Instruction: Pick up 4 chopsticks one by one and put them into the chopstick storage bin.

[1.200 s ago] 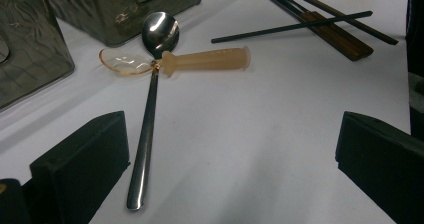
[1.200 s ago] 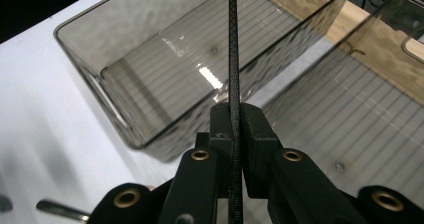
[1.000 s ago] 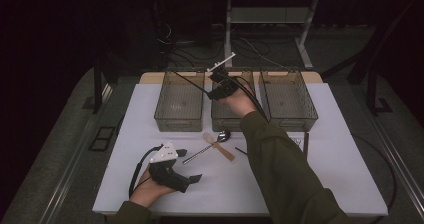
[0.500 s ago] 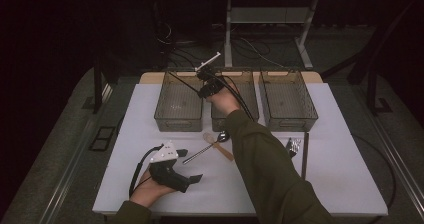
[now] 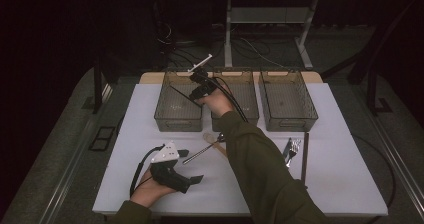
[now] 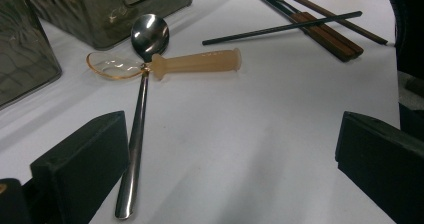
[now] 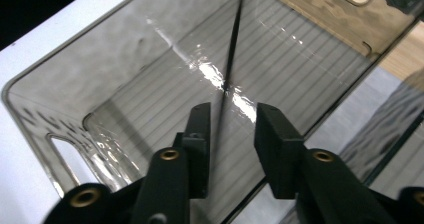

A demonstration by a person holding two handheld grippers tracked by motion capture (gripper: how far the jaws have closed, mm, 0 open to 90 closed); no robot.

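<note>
Sorting cutlery on the desk [image 5: 150,134] into bins: the left bin [image 5: 178,102] now holds a black chopstick [image 7: 229,59], which the right hand-held gripper [image 7: 227,119] has just released, jaws part-open above it. Left hand-held gripper [image 6: 225,154] rests wide before that bin. Next: fetch the second chopstick [image 6: 280,28].

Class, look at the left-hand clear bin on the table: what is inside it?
Inside the left bin lies one thin dark chopstick, slanting across its ribbed floor. The right gripper, fingers just opened, covers the chopstick's near end.

Two empty bins [image 5: 235,96] [image 5: 287,98] are set side by side at the table's [image 5: 345,184] far edge. A steel spoon [image 6: 140,114] is laid across an amber plastic spoon [image 6: 190,64]; a fork [image 5: 294,147], knife [image 5: 287,149] and chopstick [image 5: 303,156] are grouped well apart.
</note>
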